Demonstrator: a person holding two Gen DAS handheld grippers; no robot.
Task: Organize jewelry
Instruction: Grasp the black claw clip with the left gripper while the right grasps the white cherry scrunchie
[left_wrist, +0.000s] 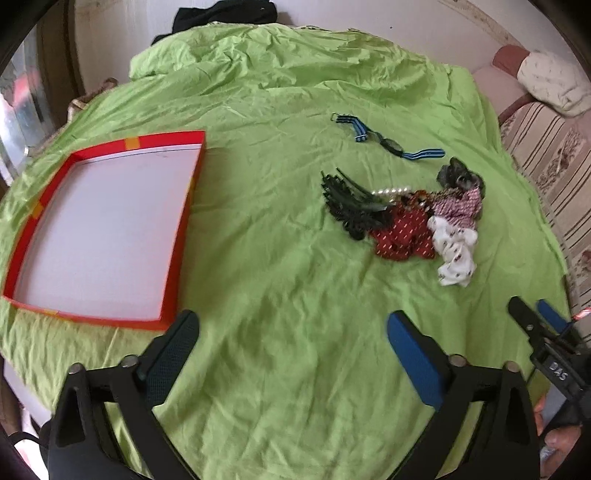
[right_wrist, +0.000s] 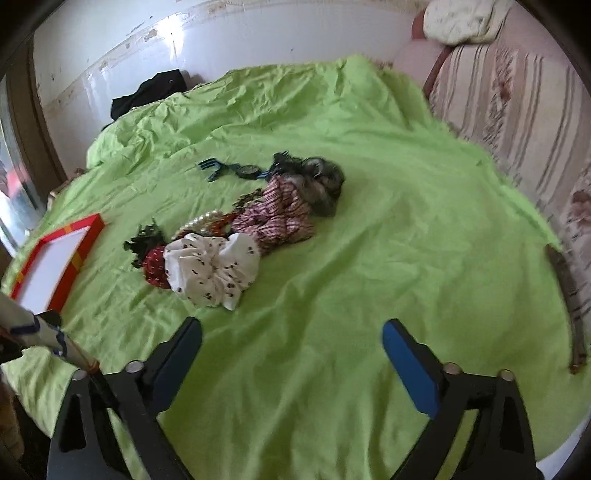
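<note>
**Ana:** While the left gripper (left_wrist: 291, 332) hangs over bare green sheet (left_wrist: 280, 266) with its jaws spread and nothing between them, the left wrist view puts the red tray (left_wrist: 177, 236) well left of the pile, and it holds nothing.

**Ben:** And the pile?

**Ana:** The black claw clip (left_wrist: 347, 206) sits on the pile's tray side, touching the red scrunchie (left_wrist: 402, 236); the pearl strand (left_wrist: 391, 192) runs behind the red scrunchie. The white scrunchie (left_wrist: 454, 254) lies on the side away from the tray, and the striped watch (left_wrist: 388, 140) is apart, beyond the pile. Judging by that tangle, a pinch on one piece could drag its neighbours across the sheet.

**Ben:** Right wrist view?

**Ana:** The right gripper (right_wrist: 291, 343) is likewise released, holding nothing. The white scrunchie (right_wrist: 214, 269) is the pile's nearest piece, overlapping the red scrunchie (right_wrist: 155, 266); the pearl strand (right_wrist: 199, 221) peeks out behind it.

**Ben:** So the risks?

**Ana:** Probably snagging the beads under soft fabric, pinching a fold of the loose sheet, or both grippers crowding the same pile.
</note>
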